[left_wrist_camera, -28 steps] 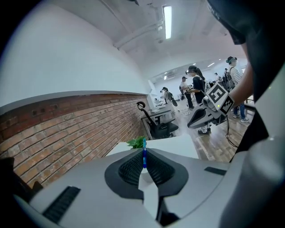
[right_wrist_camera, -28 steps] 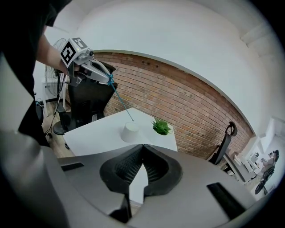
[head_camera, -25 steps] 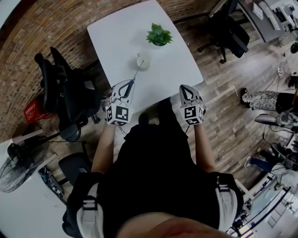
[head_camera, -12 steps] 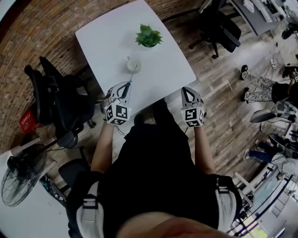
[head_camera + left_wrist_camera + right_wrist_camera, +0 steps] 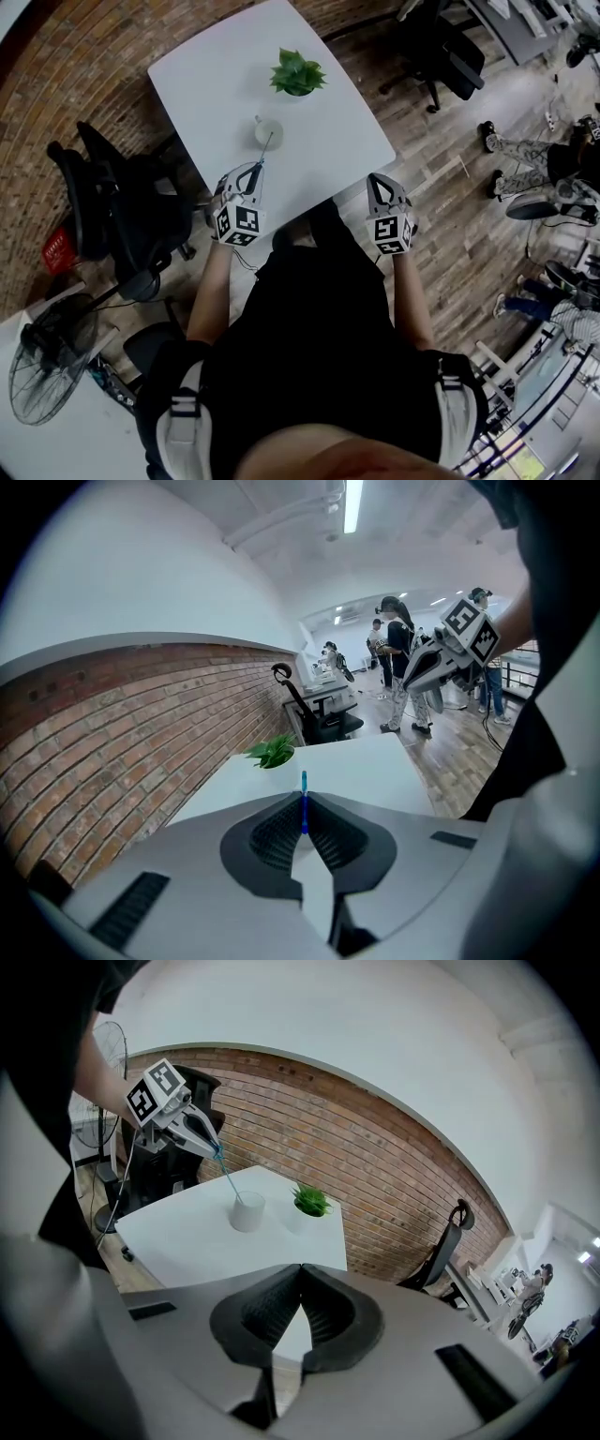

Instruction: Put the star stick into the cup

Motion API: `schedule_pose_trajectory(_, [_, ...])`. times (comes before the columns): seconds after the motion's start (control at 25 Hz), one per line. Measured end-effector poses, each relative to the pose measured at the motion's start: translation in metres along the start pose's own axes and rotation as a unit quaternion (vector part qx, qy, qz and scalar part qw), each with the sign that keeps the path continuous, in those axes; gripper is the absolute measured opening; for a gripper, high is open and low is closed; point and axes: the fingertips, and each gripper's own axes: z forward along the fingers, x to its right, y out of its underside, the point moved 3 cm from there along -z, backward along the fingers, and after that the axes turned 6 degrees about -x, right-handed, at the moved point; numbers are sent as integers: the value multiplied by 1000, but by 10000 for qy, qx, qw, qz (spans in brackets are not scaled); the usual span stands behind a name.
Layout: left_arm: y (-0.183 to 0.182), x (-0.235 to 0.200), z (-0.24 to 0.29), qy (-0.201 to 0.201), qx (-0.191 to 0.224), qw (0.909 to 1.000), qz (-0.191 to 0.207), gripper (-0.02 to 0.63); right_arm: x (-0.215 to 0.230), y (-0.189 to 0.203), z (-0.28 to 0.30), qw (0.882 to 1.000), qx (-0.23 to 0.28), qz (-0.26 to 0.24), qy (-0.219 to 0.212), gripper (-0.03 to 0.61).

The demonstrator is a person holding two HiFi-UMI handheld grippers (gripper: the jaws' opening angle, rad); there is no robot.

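A thin blue stick (image 5: 265,150) runs from my left gripper (image 5: 256,169) up to the white cup (image 5: 268,132) on the white table (image 5: 333,122); its far end seems to rest in the cup. The left gripper is shut on the stick (image 5: 304,803), which stands straight between the pads. From the right gripper view the stick (image 5: 228,1177) slants down from the left gripper (image 5: 217,1148) into the cup (image 5: 247,1212). The star end is not visible. My right gripper (image 5: 381,184) hangs at the table's near right edge, shut, with nothing in it (image 5: 301,1267).
A small green potted plant (image 5: 297,73) stands behind the cup toward the table's far side. Black office chairs (image 5: 112,202) crowd the floor left of the table, with another (image 5: 441,56) at the far right. People stand further off on the wooden floor.
The view has shifted, so table and cup sit further left in the frame. The left gripper keeps its hold on the stick, still pointing at the cup. The right gripper has hardly moved.
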Motion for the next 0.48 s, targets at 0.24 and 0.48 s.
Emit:
schedule_pose_trajectory(0.24, [6,1,11,21,-212,9997,146,29,2,-1,3,10000,-25,37,0,-2])
schedule_pose_trajectory(0.48, [5,-3,16,-2,-244,9996,107,31,1,-2,8,10000,-18,94,-12,-2])
